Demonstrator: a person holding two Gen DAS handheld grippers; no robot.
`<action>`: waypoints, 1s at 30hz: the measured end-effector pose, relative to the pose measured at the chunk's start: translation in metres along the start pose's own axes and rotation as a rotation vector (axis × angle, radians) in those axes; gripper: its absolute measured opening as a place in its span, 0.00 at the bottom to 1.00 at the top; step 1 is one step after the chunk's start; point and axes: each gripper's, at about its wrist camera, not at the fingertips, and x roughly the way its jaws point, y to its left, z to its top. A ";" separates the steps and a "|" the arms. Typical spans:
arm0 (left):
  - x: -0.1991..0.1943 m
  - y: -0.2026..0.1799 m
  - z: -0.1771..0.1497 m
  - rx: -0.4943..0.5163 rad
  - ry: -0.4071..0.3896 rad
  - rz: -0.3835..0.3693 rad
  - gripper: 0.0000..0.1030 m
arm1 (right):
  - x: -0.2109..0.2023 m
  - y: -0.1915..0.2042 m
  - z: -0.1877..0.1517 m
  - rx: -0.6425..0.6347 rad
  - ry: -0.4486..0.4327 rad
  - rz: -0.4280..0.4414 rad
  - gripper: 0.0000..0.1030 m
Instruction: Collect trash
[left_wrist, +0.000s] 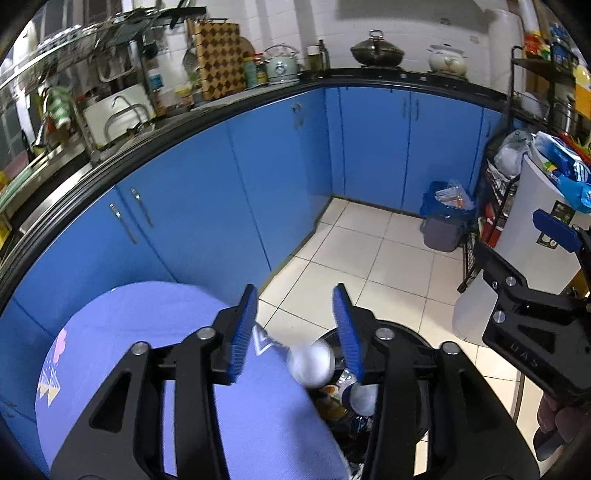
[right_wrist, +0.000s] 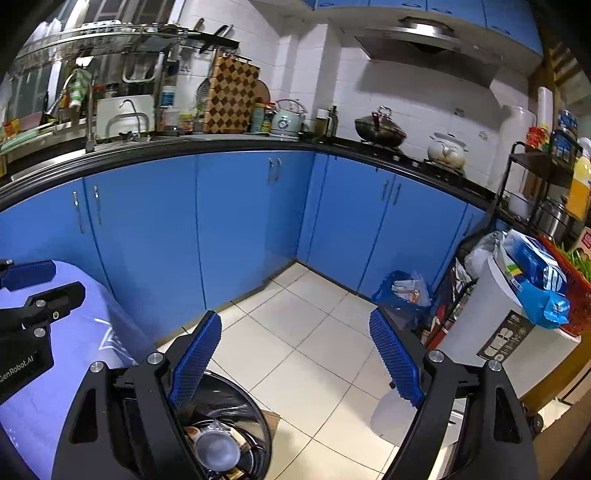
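A black round trash bin (left_wrist: 413, 332) with a black liner stands on the floor right below my left gripper (left_wrist: 295, 295). The left jaws stand apart. A blurred clear plastic cup (left_wrist: 312, 363) sits between them without touching either pad, just over the bin's mouth. Wrappers and another pale cup (left_wrist: 364, 398) lie inside the bin. In the right wrist view the bin (right_wrist: 255, 402) is at the lower left with a clear cup (right_wrist: 216, 448) on top of the trash. My right gripper (right_wrist: 295, 317) is wide open and empty, over the tiled floor beside the bin.
A table under a purple cloth (left_wrist: 147, 350) stands left of the bin. Blue cabinets (right_wrist: 240, 221) line the back and left. A small grey bin with a blue liner (right_wrist: 402, 299), a white appliance (right_wrist: 491, 332) and a black rack (left_wrist: 495, 206) crowd the right.
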 end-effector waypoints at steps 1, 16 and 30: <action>0.001 -0.003 0.002 0.006 -0.003 0.001 0.58 | 0.001 -0.003 -0.001 0.005 0.003 -0.002 0.78; 0.006 0.010 -0.010 -0.026 0.034 0.020 0.97 | -0.001 -0.006 -0.002 -0.006 0.011 0.011 0.78; -0.008 0.018 -0.019 -0.039 0.037 0.023 0.97 | -0.017 0.004 0.001 -0.016 0.001 0.033 0.78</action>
